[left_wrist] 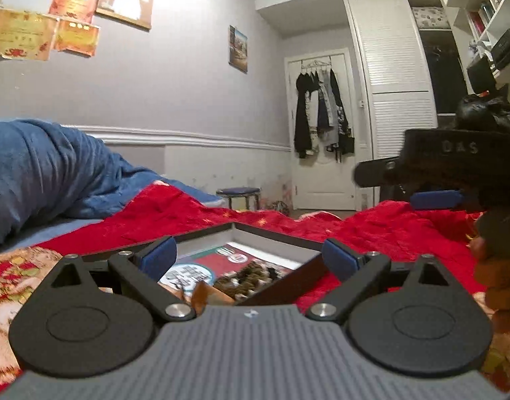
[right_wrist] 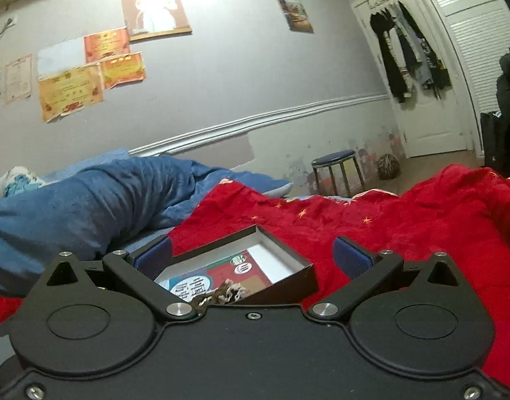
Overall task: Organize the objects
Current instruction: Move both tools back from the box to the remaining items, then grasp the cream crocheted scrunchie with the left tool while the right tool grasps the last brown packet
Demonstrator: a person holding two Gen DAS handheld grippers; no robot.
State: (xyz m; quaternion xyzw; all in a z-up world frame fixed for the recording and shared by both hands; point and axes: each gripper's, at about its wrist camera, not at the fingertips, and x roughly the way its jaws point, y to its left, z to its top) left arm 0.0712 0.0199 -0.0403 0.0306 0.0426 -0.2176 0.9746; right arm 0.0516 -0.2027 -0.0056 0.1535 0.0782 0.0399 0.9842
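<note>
Left gripper (left_wrist: 249, 257) and right gripper (right_wrist: 252, 255), both spread and empty, flank shallow box (right_wrist: 290, 248) on red quilt (right_wrist: 405, 226), printed packet (right_wrist: 218, 275) and braided cord (right_wrist: 221, 295) inside; stowing apparently underway, next item needs fetching.

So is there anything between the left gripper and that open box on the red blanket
Nothing visible stands in the way. The left gripper is open, its fingers spread directly in front of the open box on the red blanket. The right gripper hovers off to the right side, not across the path.
</note>
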